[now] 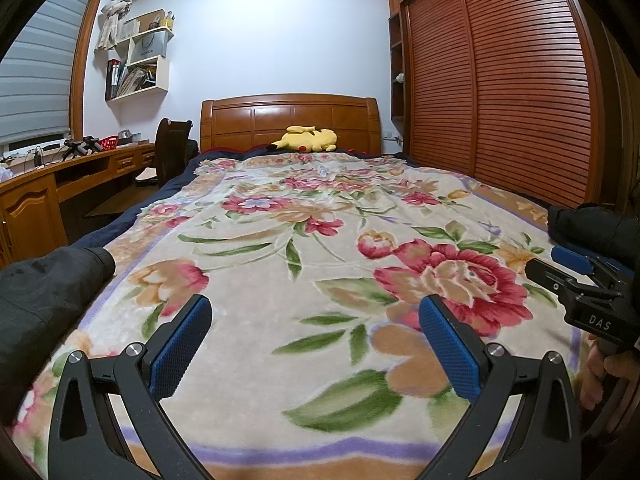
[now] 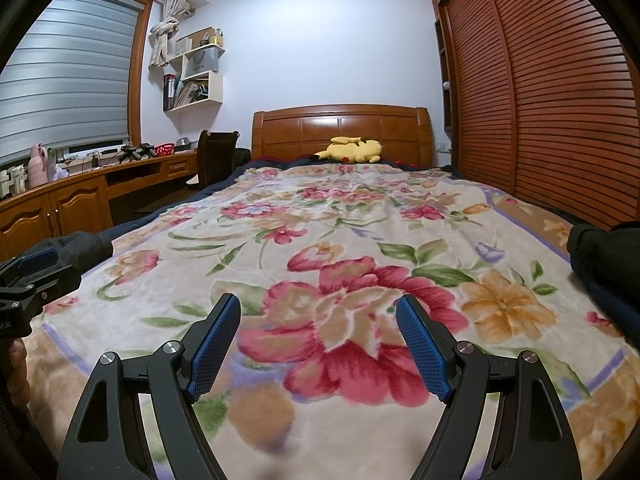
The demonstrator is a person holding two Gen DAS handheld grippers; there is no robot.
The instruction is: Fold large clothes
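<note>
Left gripper (image 1: pixel 316 344): jaws spread wide, nothing between the blue pads, poised above the blanket
Right gripper (image 2: pixel 318 344): jaws spread wide, empty, poised above the large red flower
Blanket (image 1: pixel 280 240): floral, spread flat over the bed
Dark garment (image 1: pixel 44 292): lies at the blanket's left edge; another dark piece (image 2: pixel 604 256) lies at the right edge
Plush toy (image 1: pixel 306 139): yellow, at the headboard (image 1: pixel 288 116)
Wardrobe (image 1: pixel 520 80): slatted doors, right of the bed

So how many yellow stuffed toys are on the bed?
1. The yellow plush toy lies at the far end of the floral-blanketed bed, against the wooden headboard. Others may be hidden.
</note>
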